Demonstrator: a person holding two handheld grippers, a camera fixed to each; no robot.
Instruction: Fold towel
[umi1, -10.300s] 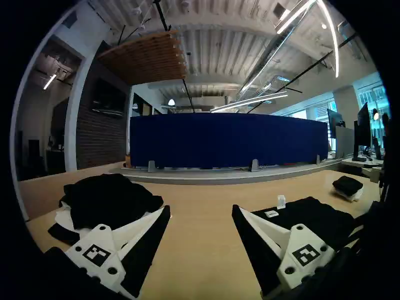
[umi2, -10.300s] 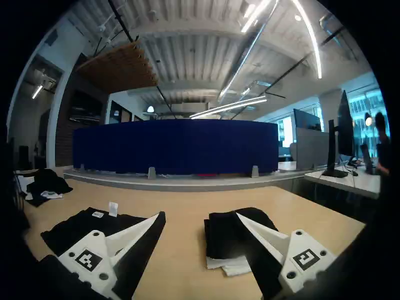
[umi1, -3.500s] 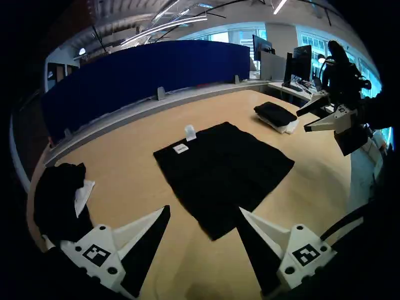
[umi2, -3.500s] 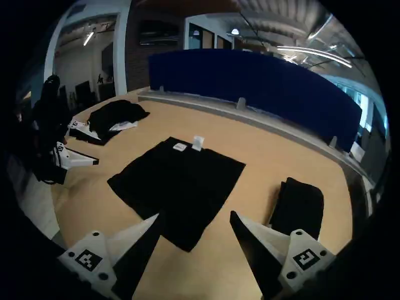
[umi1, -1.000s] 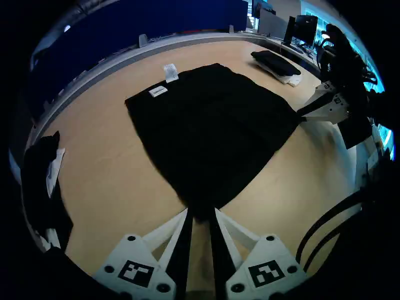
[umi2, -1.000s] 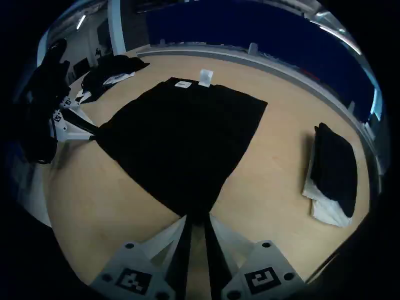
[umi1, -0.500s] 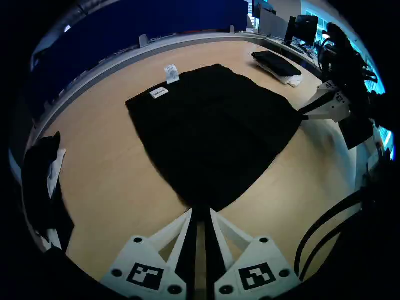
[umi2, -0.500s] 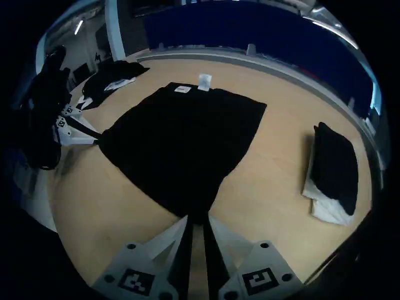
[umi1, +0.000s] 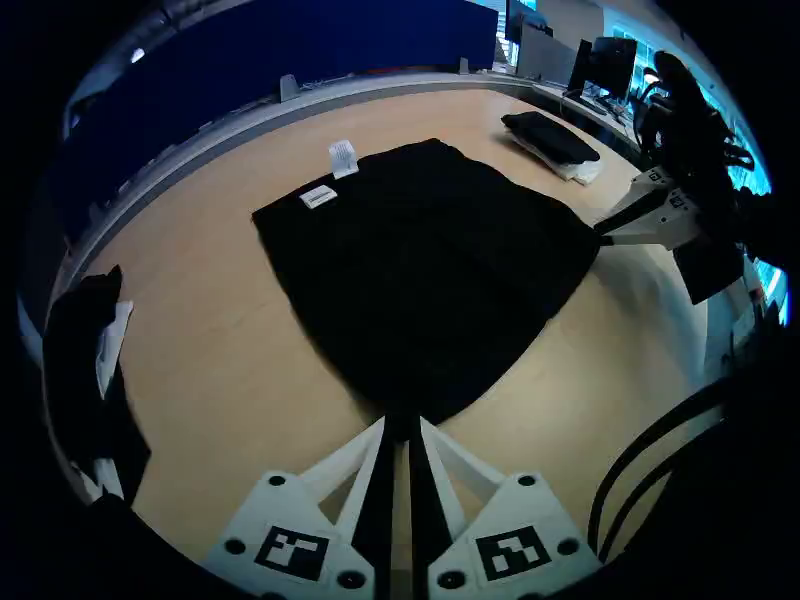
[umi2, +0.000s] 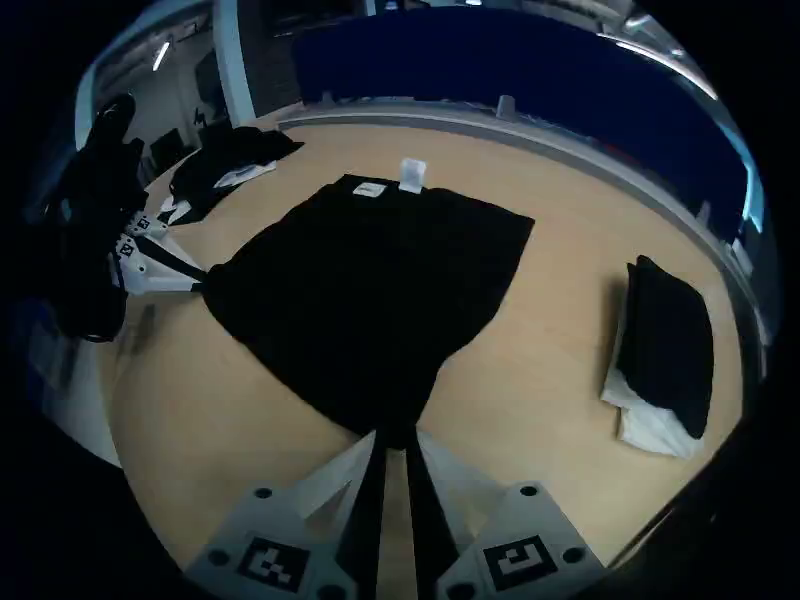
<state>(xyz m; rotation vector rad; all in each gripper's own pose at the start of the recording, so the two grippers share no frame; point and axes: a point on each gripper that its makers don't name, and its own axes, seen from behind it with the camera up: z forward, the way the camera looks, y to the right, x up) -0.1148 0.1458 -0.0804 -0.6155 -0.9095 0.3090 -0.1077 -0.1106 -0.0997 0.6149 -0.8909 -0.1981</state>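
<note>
Clamped with left gripper (umi1: 400, 425) and right gripper (umi2: 398, 435) on towel (umi1: 430, 260) corners opposite the tag (umi1: 343, 157) — may slip if lifted unevenly.

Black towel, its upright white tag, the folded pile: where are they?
black towel (umi1: 430, 260), left gripper view, cloth's middle.
upright white tag (umi1: 343, 157), left gripper view, its face.
folded pile (umi2: 668, 345), right gripper view, black top.

Table (umi1: 220, 330): pale wood, before me.
Towel (umi1: 430, 260): black, spread out at my 12 o'clock.
Folded stack (umi1: 550, 140): black on white, 2 o'clock in left gripper view.
Dark heap (umi1: 85, 370): 9 o'clock, table edge.
</note>
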